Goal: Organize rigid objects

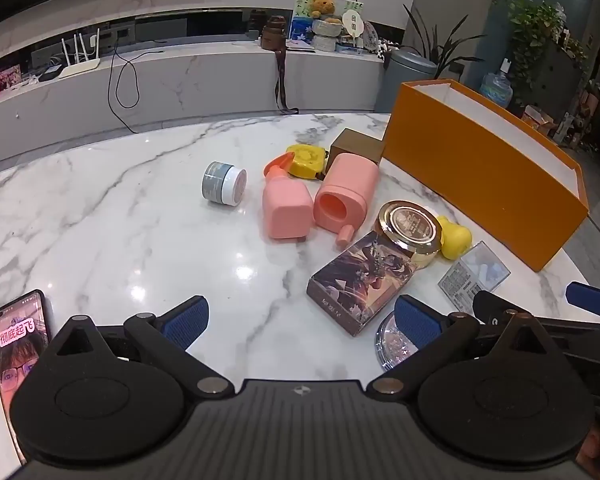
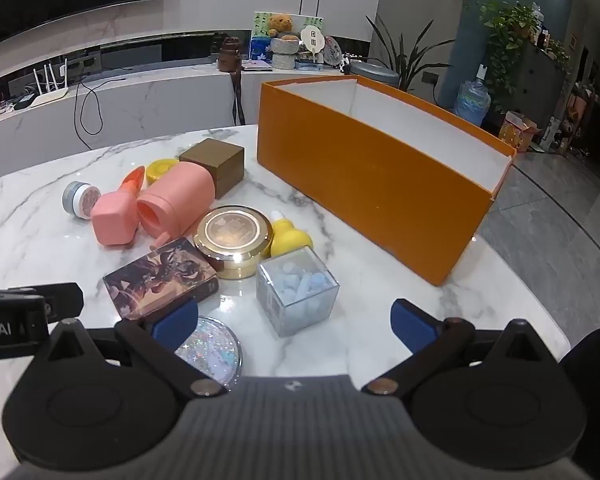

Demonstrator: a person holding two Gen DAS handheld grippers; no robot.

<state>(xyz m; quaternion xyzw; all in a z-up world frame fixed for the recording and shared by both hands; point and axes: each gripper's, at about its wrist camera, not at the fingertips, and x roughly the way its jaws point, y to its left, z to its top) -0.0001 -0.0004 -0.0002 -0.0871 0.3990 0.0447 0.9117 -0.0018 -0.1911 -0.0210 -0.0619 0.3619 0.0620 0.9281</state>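
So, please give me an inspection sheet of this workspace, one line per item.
Surface: marble table, glossy.
Job's things: orange box, open; loose beside it pink bottle, pink cup, gold tin, card box, clear cube, yellow dropper, brown box, small jar.
Clutter: phone.
Grippers: left gripper and right gripper open, empty.
Cables: black cable on counter.
Surroundings: plants, teddy.

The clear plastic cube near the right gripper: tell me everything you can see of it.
The clear plastic cube is a see-through, hard-looking box holding pale blue pieces, with a printed label on one side. It sits upright and closed on the marble table, in front of the yellow dropper bottle, beside the gold-lidded jar. No gripper touches it.
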